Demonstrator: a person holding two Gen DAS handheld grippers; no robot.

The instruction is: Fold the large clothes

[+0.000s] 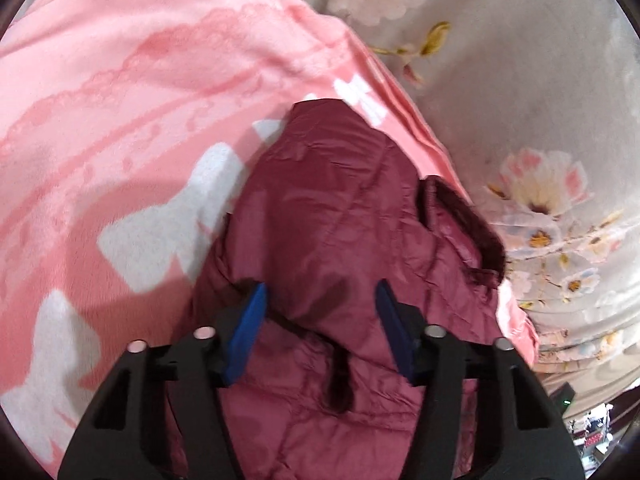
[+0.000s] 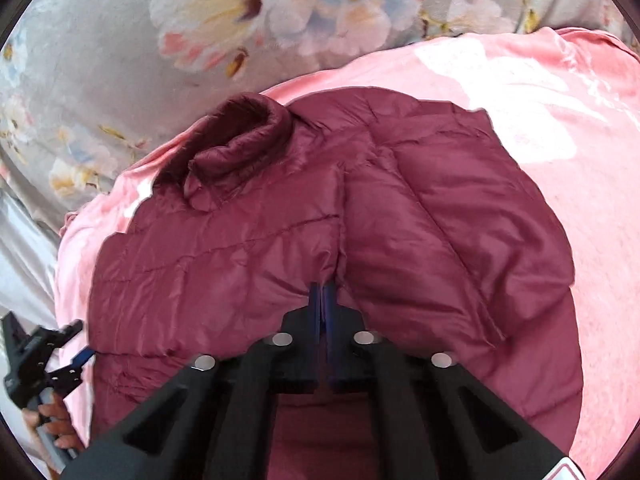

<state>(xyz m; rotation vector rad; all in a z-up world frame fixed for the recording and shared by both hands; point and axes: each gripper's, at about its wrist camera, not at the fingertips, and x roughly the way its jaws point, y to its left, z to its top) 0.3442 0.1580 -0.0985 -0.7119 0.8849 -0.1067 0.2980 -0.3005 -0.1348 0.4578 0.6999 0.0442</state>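
A maroon quilted puffer jacket (image 2: 280,240) lies on a pink blanket (image 2: 560,160), its collar (image 2: 240,136) at the upper left. It also shows in the left wrist view (image 1: 332,208). My right gripper (image 2: 323,296) is shut on a fold of the jacket along its front seam. My left gripper (image 1: 320,304) is open and hovers over the jacket, nothing between its blue fingers (image 1: 250,332). The left gripper also shows at the lower left of the right wrist view (image 2: 76,344), at the jacket's edge.
The pink blanket (image 1: 120,120) with white bows lies on a grey floral bedspread (image 1: 540,100), which also shows in the right wrist view (image 2: 120,60). The bed's edge and dark items beyond it (image 1: 592,424) are at the lower right of the left wrist view.
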